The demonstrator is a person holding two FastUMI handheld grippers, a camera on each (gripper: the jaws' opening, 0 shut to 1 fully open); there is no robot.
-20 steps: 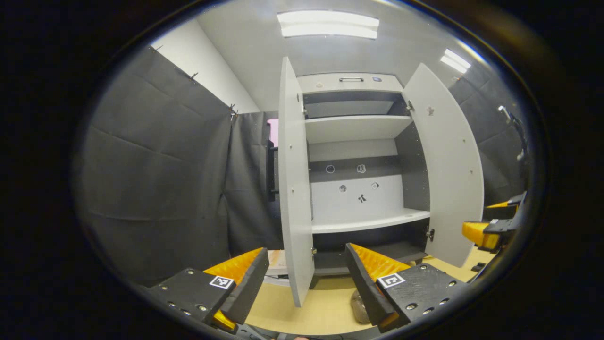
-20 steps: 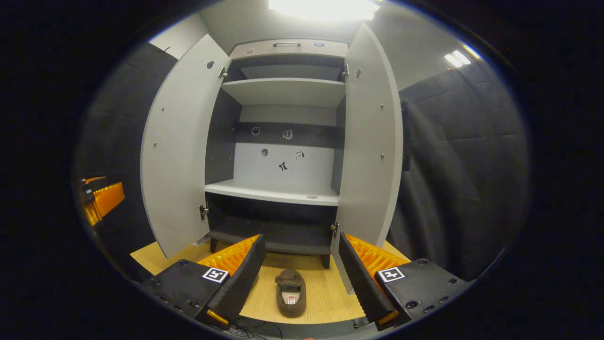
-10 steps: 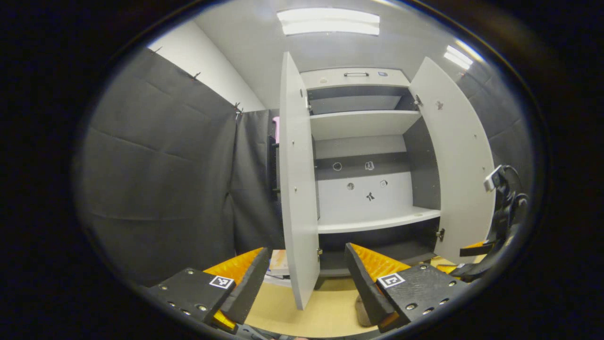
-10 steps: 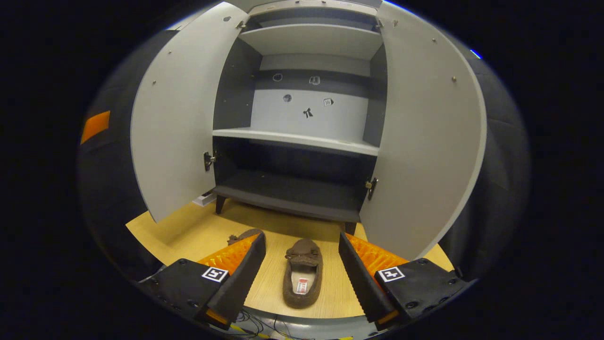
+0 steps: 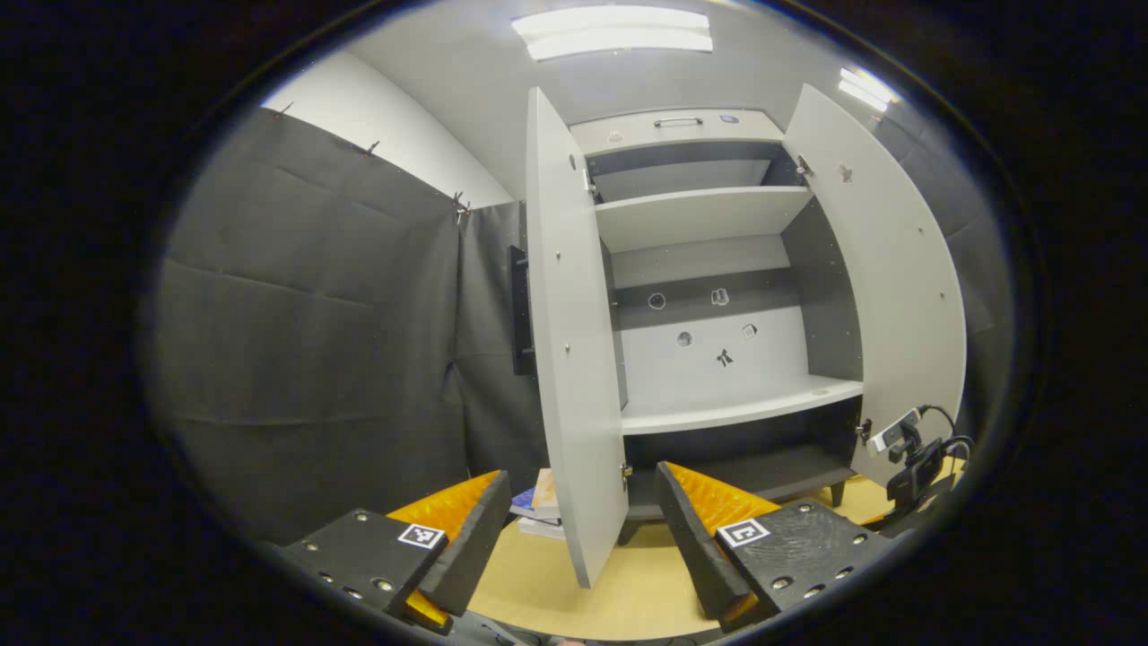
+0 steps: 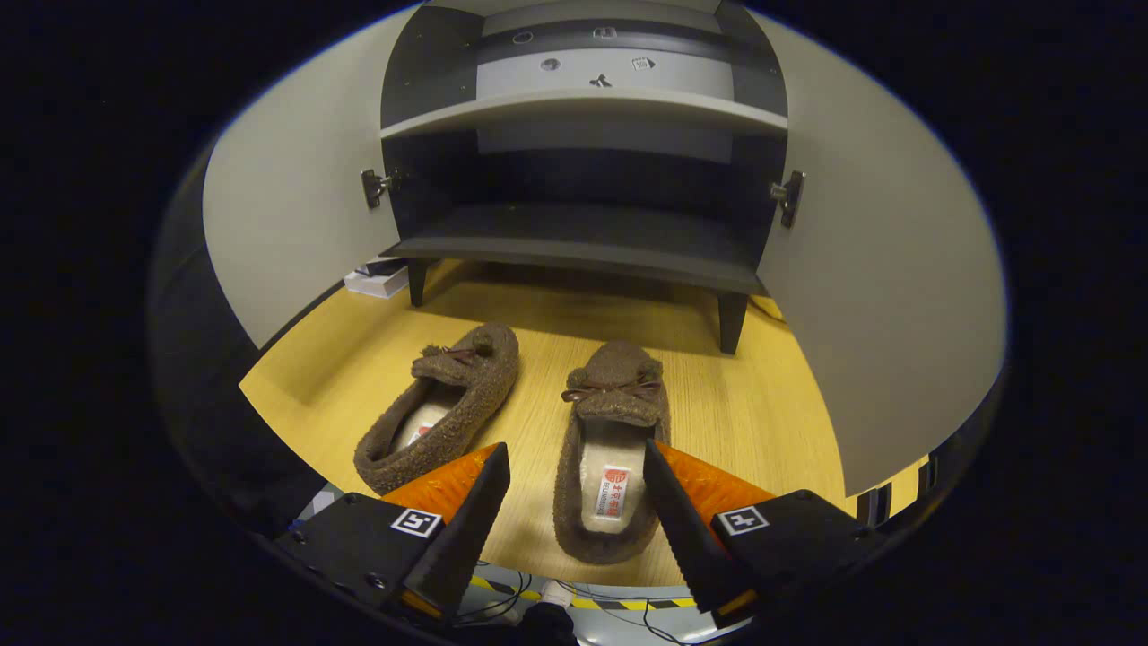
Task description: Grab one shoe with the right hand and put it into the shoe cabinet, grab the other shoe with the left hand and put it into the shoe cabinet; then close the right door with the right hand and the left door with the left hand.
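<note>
Nothing of the task is done yet, judging by how things lie: both brown slippers sit on the wooden floor in front of the shoe cabinet, and both its doors stand wide open. The right tongs are spread wide and empty, poised above the right slipper — its heel end lies between the two fingers but is not touched. The left slipper lies just beside it, toe toward the cabinet. The left tongs are also wide and hold nothing, pointed at the edge of the left door, with the right door beyond. Still to come: both grasps, both placements, both doors. The dark bottom shelf looks bare and free to take the shoes — only some books or boxes lie by the cabinet's left leg, out of the way.
</note>
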